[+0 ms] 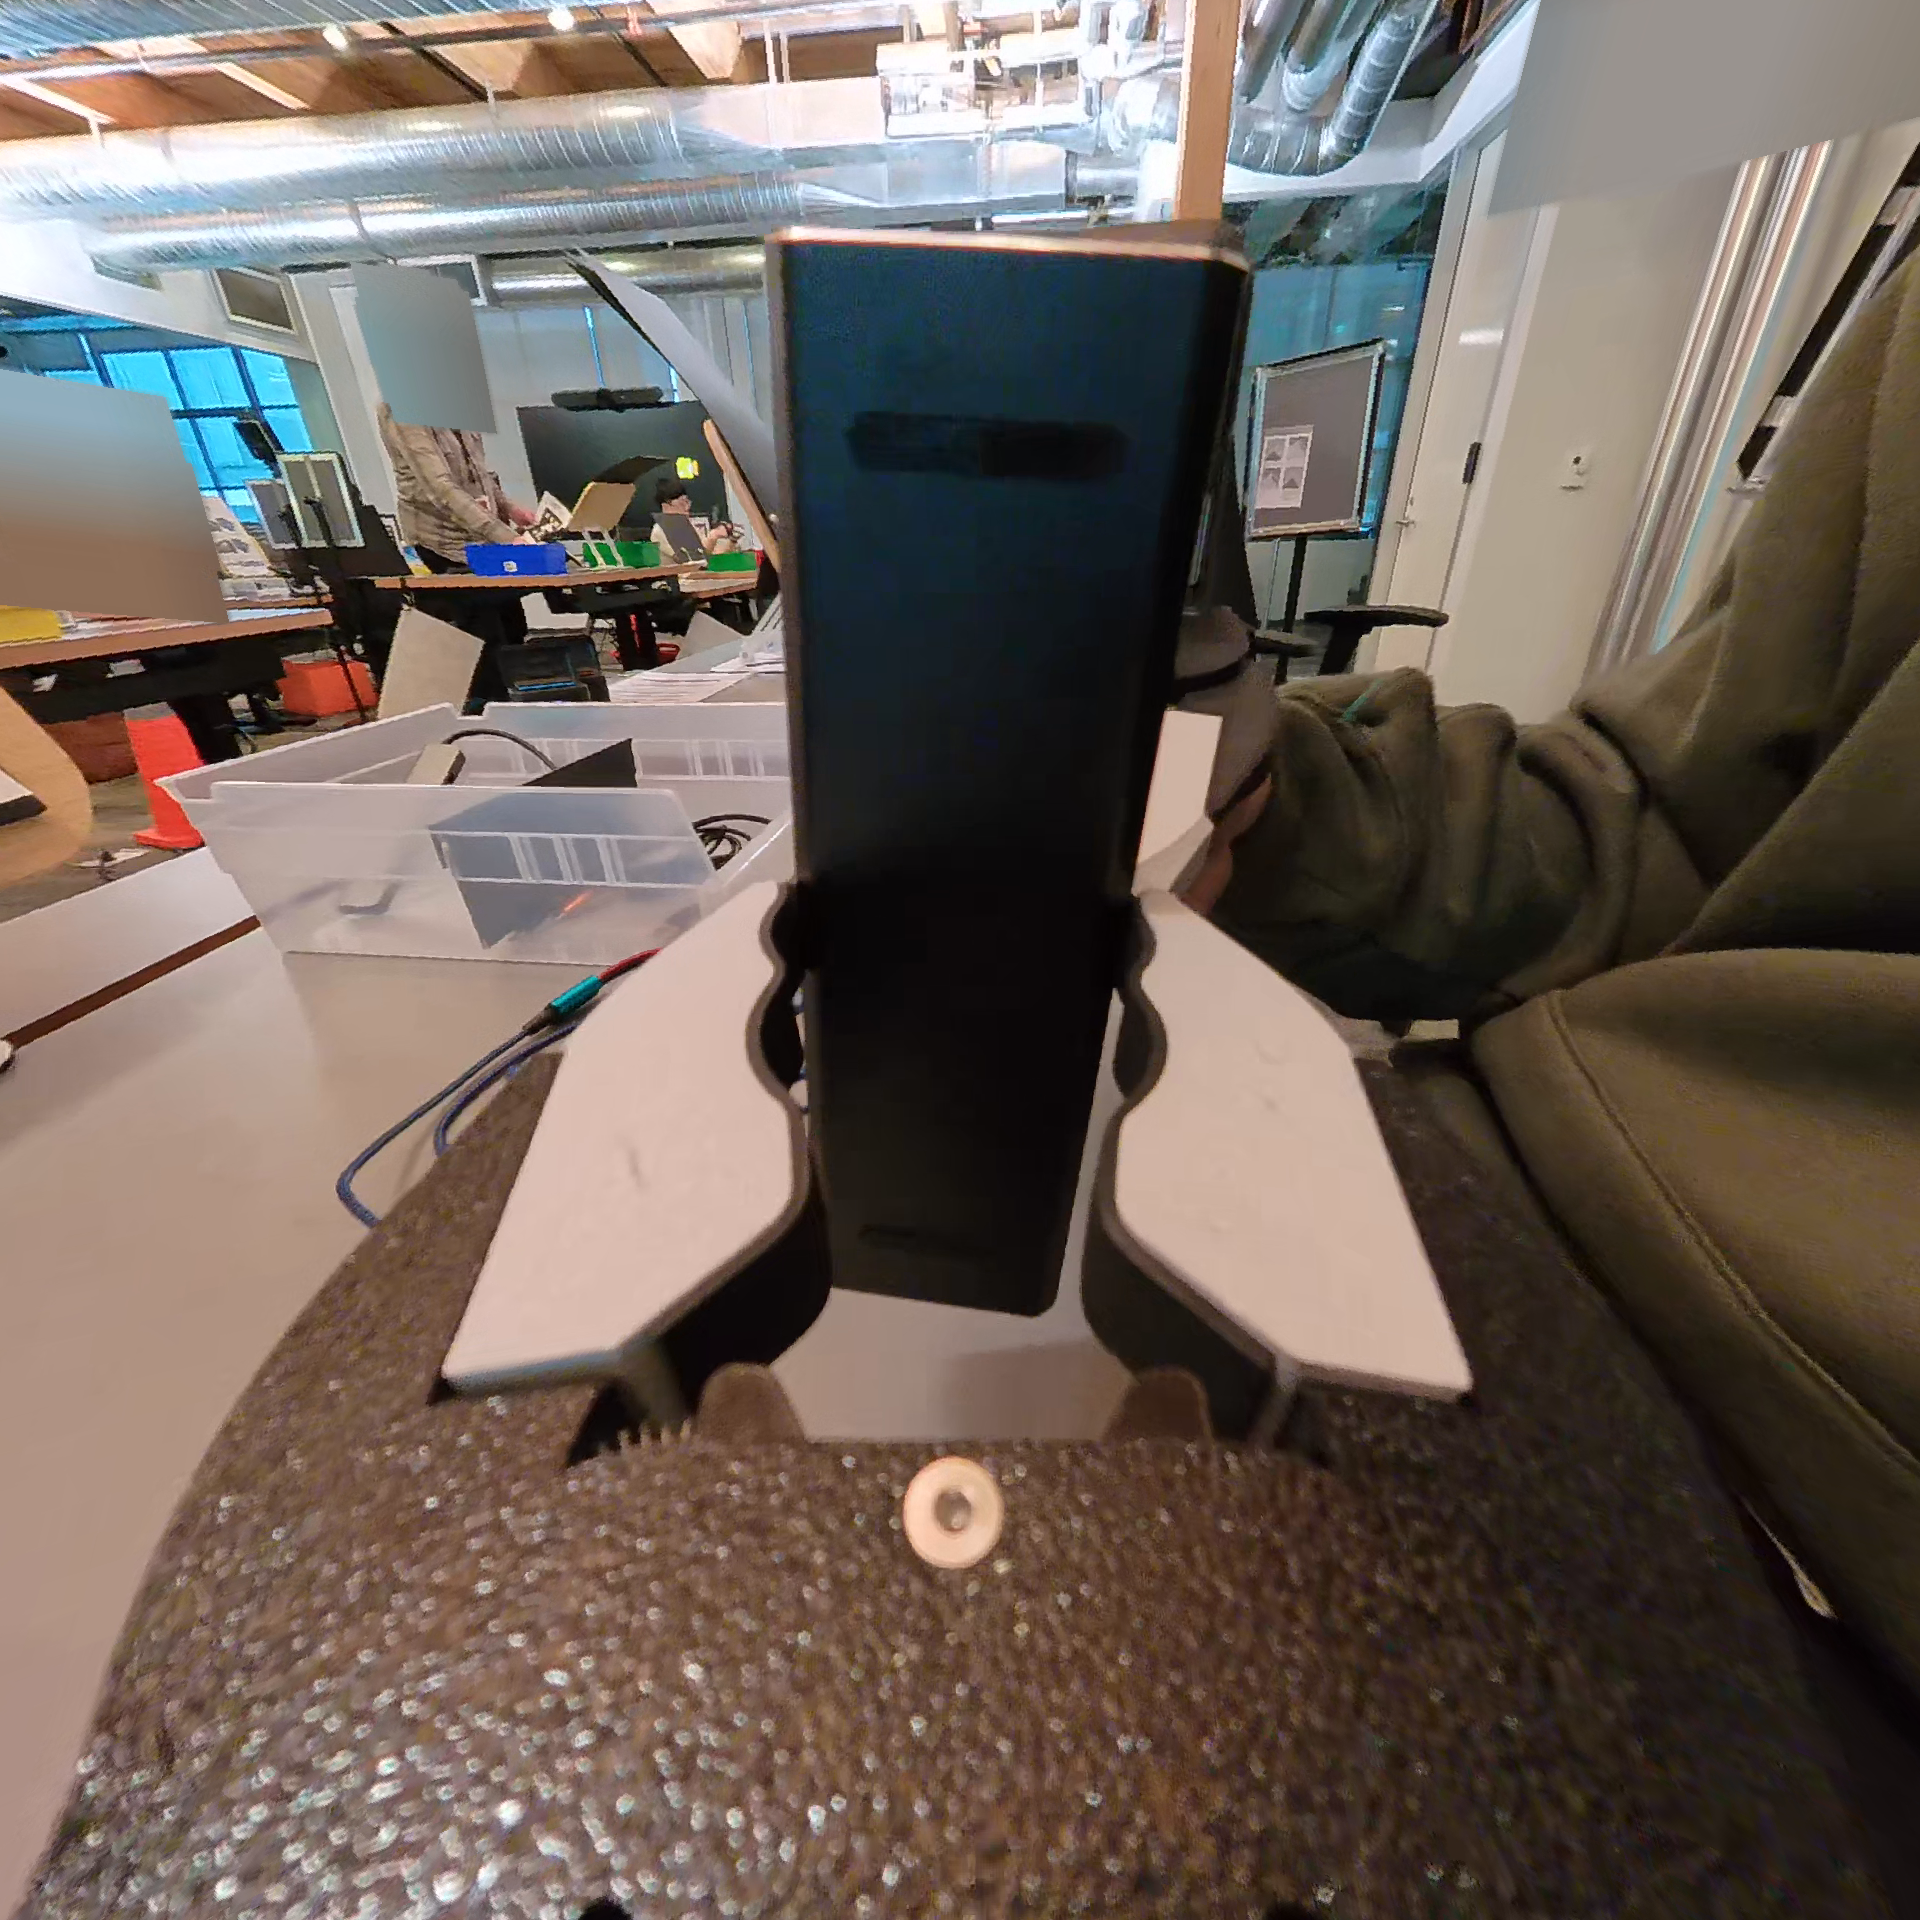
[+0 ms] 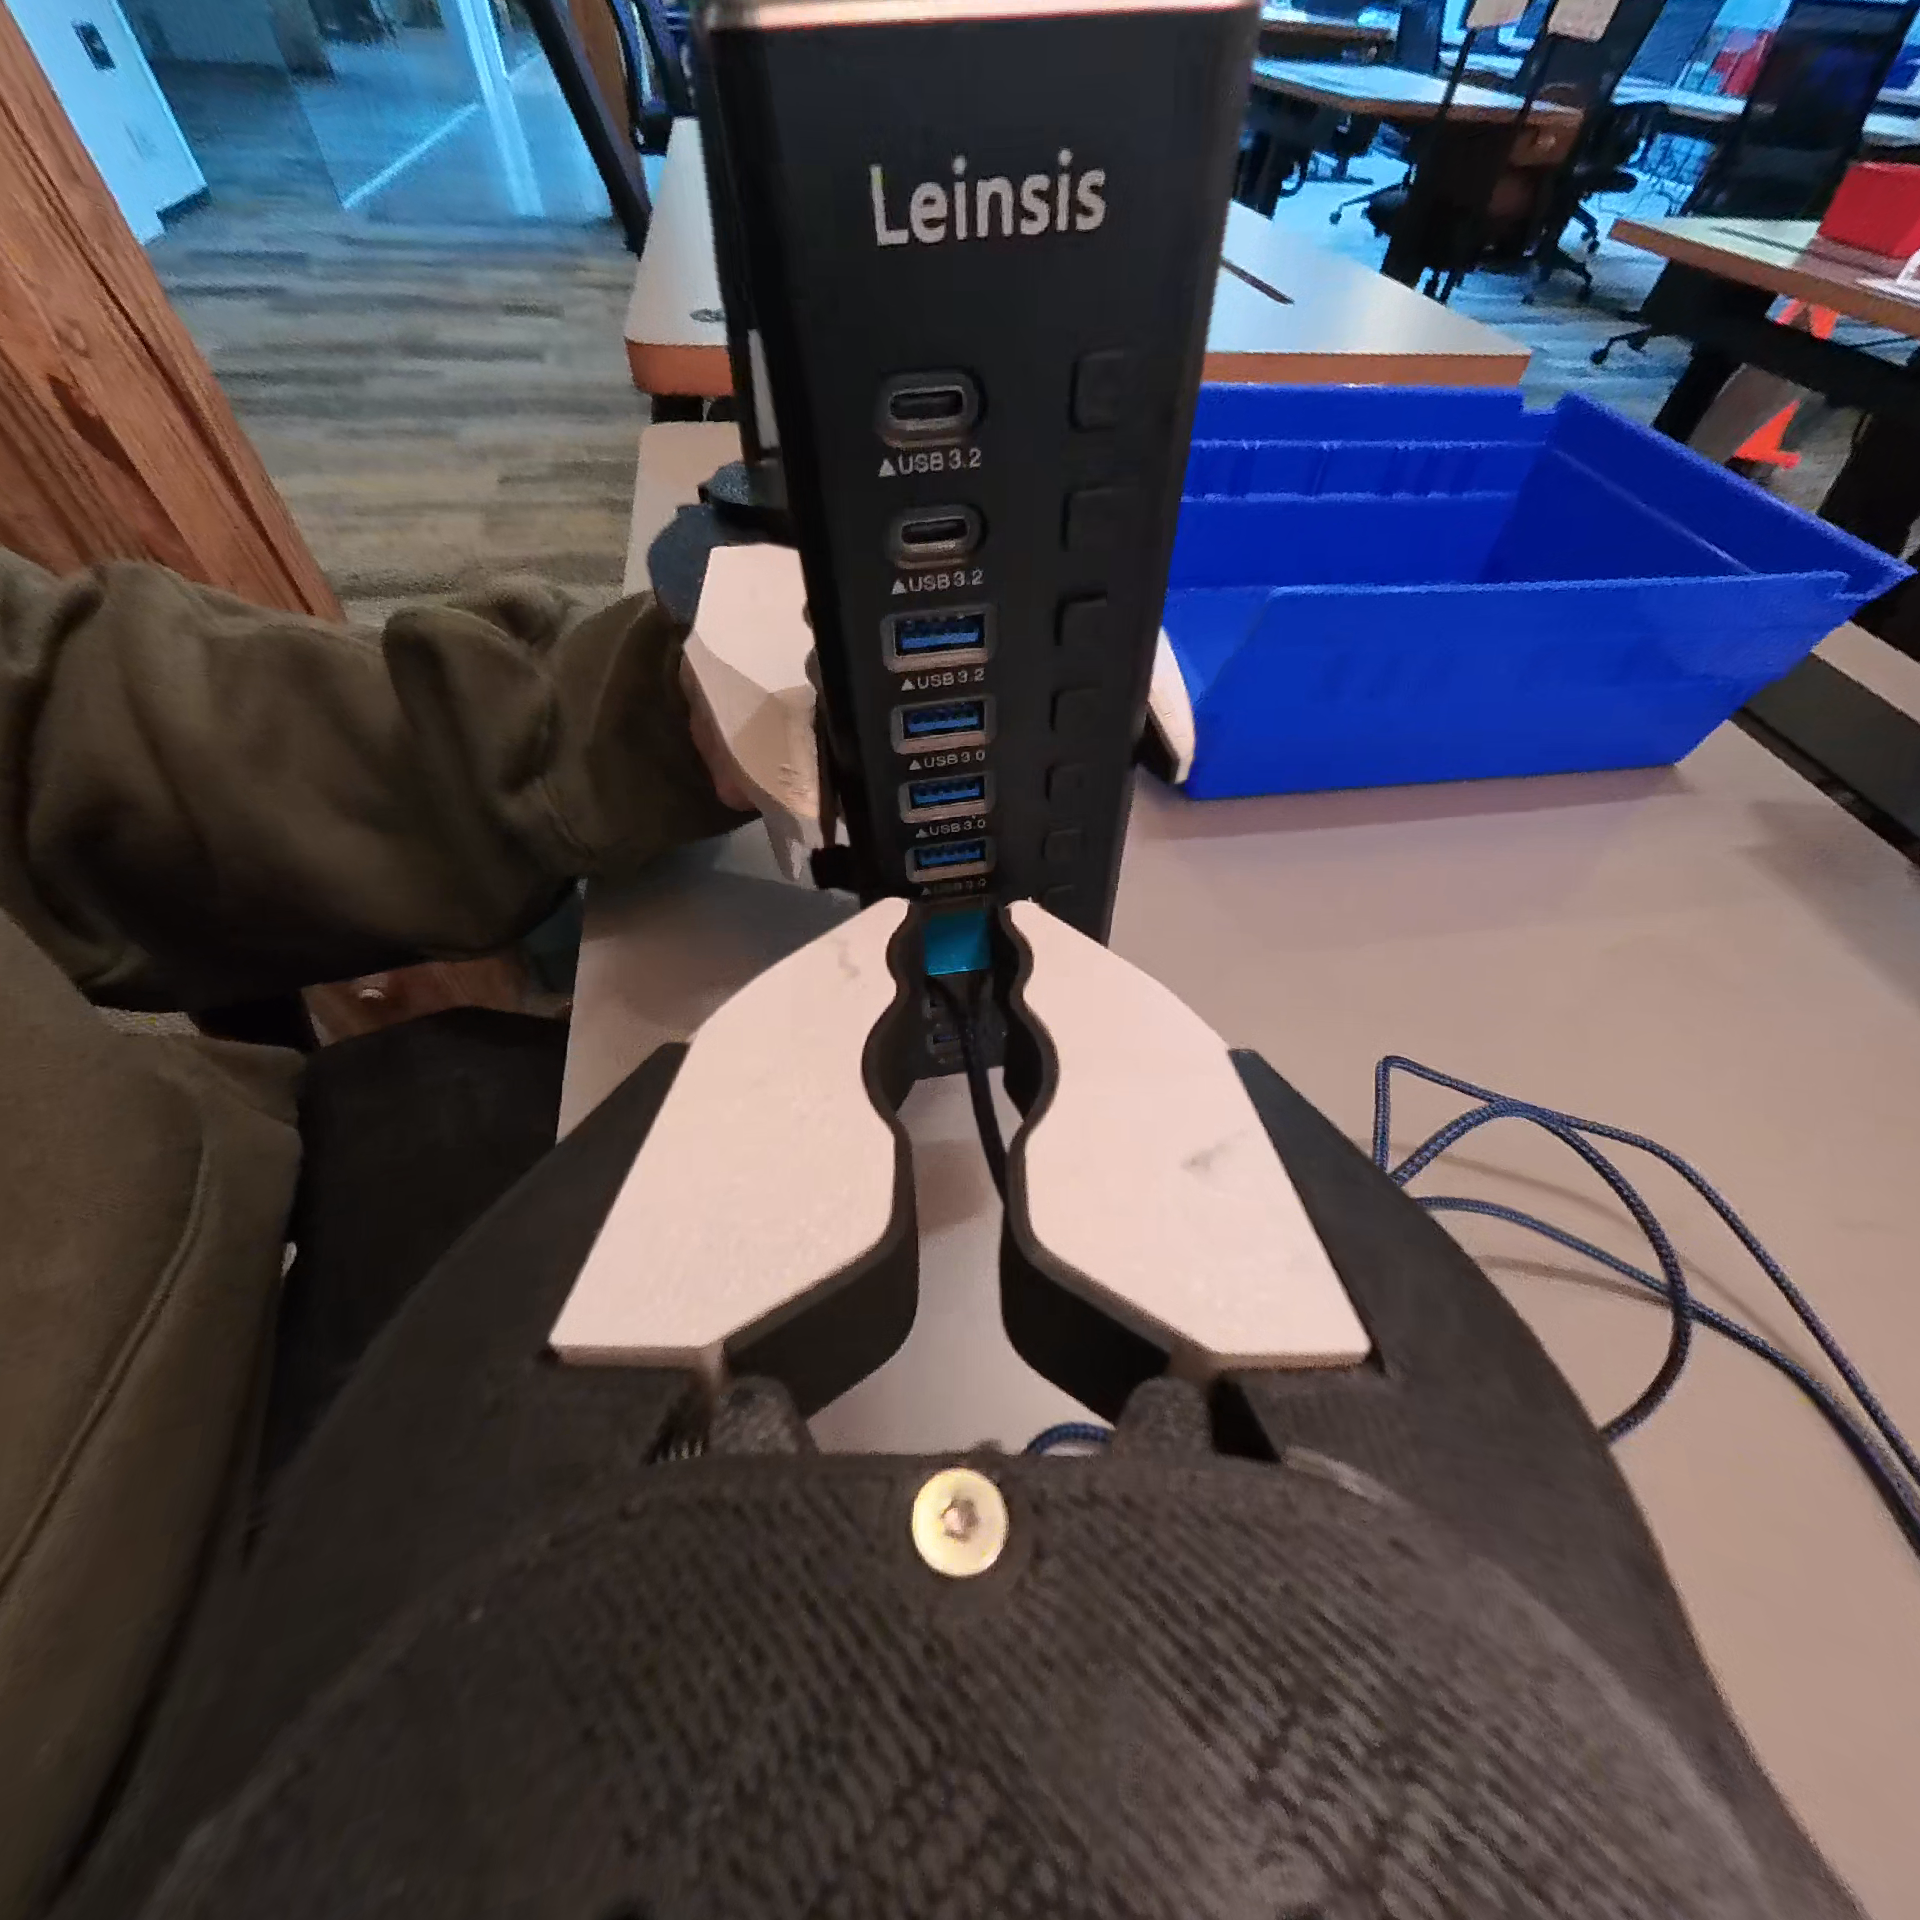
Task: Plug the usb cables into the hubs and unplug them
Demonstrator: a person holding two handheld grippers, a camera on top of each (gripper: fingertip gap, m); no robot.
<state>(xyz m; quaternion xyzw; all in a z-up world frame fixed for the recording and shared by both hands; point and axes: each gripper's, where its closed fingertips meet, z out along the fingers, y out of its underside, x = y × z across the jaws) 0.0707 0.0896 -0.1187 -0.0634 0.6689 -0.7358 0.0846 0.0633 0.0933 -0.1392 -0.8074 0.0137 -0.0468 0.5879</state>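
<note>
A tall black USB hub [image 1: 977, 665] stands upright, and my left gripper [image 1: 956, 935] is shut on its lower body from the back side. In the right wrist view the hub's front [image 2: 966, 520] shows a column of ports with buttons beside them. My right gripper [image 2: 954, 935] is shut on a teal USB plug [image 2: 952, 937] held right at a lower port of the hub. Whether the plug is seated I cannot tell. Its dark blue braided cable [image 2: 1621, 1226] trails between the fingers and loops over the table at the right. The left gripper's fingers [image 2: 758, 717] show behind the hub.
A blue bin [image 2: 1455, 623] stands behind the hub to the right. Clear plastic bins [image 1: 468, 831] with cables and hubs stand at the far left. A person's olive sleeve [image 1: 1558, 831] reaches across on the right. A blue cable [image 1: 436, 1122] and a teal-tipped plug [image 1: 582, 995] lie on the grey table [image 1: 208, 1091]. Both grippers' tips are close together, under 4 cm apart.
</note>
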